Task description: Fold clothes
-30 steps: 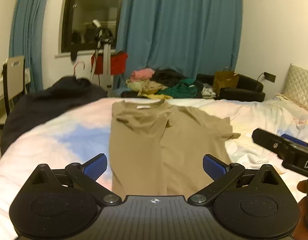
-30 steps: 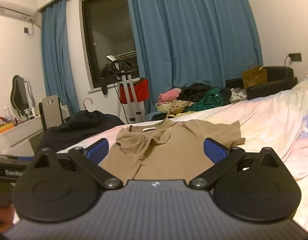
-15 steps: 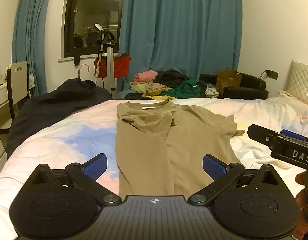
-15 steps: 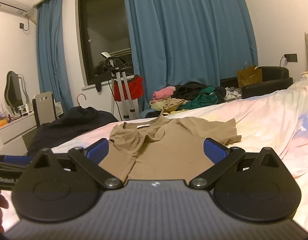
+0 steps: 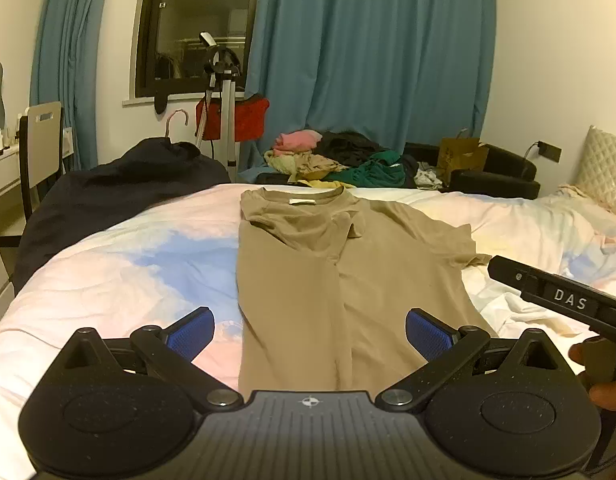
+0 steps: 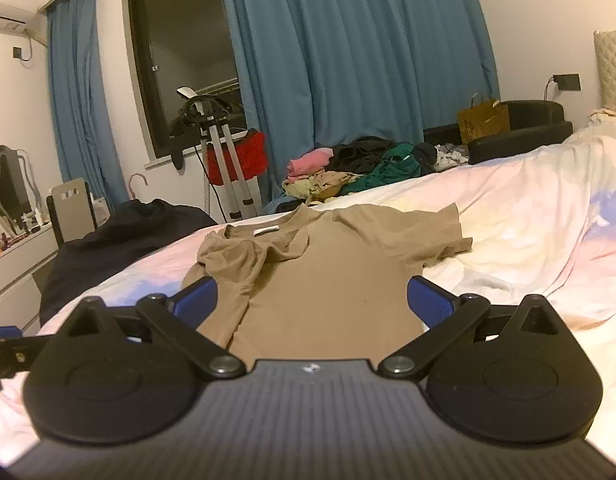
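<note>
A tan T-shirt (image 5: 332,276) lies flat on the bed, collar at the far end, its left side folded over toward the middle and its right sleeve spread out. My left gripper (image 5: 310,332) hovers open above the shirt's near hem, nothing between its blue pads (image 5: 190,332). The same T-shirt (image 6: 328,276) fills the middle of the right wrist view. My right gripper (image 6: 312,302) is open over the lower part of the shirt, holding nothing. The right gripper's black body (image 5: 564,300) shows at the right edge of the left wrist view, with a hand under it.
The bed (image 5: 116,268) has a pastel pink, blue and white cover. A dark garment (image 5: 120,192) lies on its far left corner. A pile of clothes (image 5: 336,160) sits beyond the bed before blue curtains. A chair (image 5: 40,148) and desk stand at left.
Both grippers have shifted slightly, so the shirt sits a little differently in each view. Their jaws stay open and the shirt has not moved.
</note>
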Demonstrator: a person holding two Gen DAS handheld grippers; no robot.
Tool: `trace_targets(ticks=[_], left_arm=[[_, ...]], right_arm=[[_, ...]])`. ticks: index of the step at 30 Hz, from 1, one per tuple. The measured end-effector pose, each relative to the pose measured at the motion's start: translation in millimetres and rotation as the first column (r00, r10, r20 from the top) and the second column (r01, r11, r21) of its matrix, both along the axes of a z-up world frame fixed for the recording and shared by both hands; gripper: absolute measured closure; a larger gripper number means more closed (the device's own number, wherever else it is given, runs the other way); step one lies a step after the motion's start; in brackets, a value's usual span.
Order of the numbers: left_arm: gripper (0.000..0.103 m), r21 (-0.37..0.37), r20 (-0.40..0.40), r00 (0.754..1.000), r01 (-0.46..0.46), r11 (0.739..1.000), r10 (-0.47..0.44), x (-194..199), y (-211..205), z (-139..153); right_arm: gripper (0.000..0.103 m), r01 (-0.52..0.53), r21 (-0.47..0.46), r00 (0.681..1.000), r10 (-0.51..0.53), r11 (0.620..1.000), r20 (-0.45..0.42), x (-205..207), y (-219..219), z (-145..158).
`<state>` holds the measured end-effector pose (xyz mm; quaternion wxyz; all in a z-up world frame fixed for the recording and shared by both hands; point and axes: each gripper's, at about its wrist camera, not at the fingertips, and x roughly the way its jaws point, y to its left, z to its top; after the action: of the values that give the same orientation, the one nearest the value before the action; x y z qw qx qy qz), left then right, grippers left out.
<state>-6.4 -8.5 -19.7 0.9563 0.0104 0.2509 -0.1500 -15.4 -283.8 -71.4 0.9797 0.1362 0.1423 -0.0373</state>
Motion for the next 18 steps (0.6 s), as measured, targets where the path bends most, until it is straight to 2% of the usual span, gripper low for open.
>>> trace_targets(ticks=[4,7,9,11,14,18], left_arm=[[0.000,0.000,-0.004,1.000,-0.006,1.000,0.006,0,1,0],[0.000,-0.004,-0.008,1.000,-0.007,1.000,0.007,-1,1,1],[0.000,-0.001,-0.007,1.000,-0.012,1.000,0.012,-1,1,1],[0.000,0.003,-0.011,1.000,-0.019,1.000,0.019,0,1,0],[0.000,-0.015,-0.027,0.999,-0.019,1.000,0.019,3,2,-3],[0.000,-0.044,-0.048,0.999,-0.009,0.999,0.007,9,2,-9]], right_arm=[[0.000,-0.007,0.127,1.000,0.010,0.992,-0.025,13,-14,-12],[0.000,-0.005,0.320,0.999,0.020,0.948,-0.044,30,-36,-29],[0.001,0.012,0.462,0.999,0.013,0.887,-0.051,45,-57,-43],[0.001,0.044,0.565,0.998,-0.014,0.824,-0.057,63,-77,-55],[0.001,0.063,0.667,0.998,-0.039,0.742,-0.051,94,-106,-72],[0.002,0.082,0.800,0.995,-0.088,0.594,-0.037,132,-140,-107]])
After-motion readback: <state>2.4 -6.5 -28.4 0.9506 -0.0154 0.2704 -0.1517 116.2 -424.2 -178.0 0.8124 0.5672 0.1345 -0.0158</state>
